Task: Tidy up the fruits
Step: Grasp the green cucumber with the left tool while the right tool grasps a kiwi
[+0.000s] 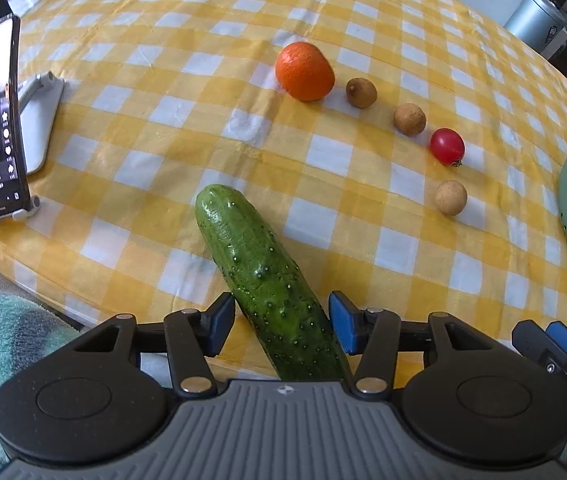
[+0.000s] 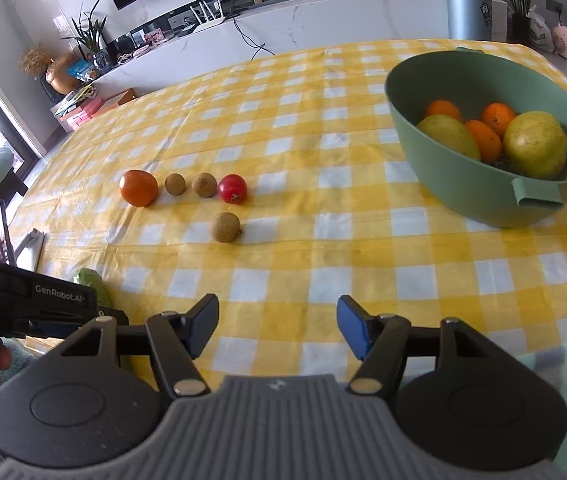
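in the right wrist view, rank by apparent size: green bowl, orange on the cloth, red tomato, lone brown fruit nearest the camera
1. green bowl
2. orange
3. red tomato and lone brown fruit: look alike, and the brown fruit sits nearer the camera, so unranked.

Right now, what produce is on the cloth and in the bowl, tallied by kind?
Cucumber: 1
Oranges: 4
Longans: 3
Cherry tomato: 1
Large yellow fruits: 2
Total: 11
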Available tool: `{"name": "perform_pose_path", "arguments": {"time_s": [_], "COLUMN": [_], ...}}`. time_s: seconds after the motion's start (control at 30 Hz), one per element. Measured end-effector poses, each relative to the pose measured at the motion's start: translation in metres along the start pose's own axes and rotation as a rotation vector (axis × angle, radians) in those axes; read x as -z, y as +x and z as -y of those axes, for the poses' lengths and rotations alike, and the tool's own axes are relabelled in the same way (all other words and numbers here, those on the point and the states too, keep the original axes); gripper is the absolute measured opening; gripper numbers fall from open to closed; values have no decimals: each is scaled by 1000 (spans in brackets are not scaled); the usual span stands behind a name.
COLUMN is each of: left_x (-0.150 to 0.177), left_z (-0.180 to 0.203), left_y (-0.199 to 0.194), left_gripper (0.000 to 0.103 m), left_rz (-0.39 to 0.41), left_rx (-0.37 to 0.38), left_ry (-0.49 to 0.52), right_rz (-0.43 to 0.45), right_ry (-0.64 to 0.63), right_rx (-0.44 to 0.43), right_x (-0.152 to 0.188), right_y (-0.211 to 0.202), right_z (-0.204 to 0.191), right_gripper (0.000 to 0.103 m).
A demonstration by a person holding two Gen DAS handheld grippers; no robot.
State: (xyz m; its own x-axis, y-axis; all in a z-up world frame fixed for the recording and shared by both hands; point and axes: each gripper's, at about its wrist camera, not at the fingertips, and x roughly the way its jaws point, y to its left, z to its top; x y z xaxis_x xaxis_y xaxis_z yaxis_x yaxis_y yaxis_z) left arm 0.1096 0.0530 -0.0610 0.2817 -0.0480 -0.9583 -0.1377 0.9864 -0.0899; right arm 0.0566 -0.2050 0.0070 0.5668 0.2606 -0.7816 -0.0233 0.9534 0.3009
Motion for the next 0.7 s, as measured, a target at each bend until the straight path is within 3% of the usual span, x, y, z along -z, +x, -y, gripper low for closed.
{"name": "perform_pose_path", "arguments": {"time_s": [0.23,0.3,0.5,0.7], "left_x": [3,4,-3,-18], "left_z": [1,2,9,18], "left_y": [-2,-4,-6,-12], "left_gripper": [56,50,49,49], "left_rz": [47,67,115,192], "left_rx": [11,21,33,42], "left_ry": [22,35,104,230], "right_rz": [11,21,66,85], "right_ry": [-41,-68,-155,-221], "right_rx": [-18,-31,-54,-55], "right_x": [2,2,-4,-12], "right_y": [15,17,22,35], "right_z": [-5,-9,-21,-32], "right_gripper": [63,63,62,52]}}
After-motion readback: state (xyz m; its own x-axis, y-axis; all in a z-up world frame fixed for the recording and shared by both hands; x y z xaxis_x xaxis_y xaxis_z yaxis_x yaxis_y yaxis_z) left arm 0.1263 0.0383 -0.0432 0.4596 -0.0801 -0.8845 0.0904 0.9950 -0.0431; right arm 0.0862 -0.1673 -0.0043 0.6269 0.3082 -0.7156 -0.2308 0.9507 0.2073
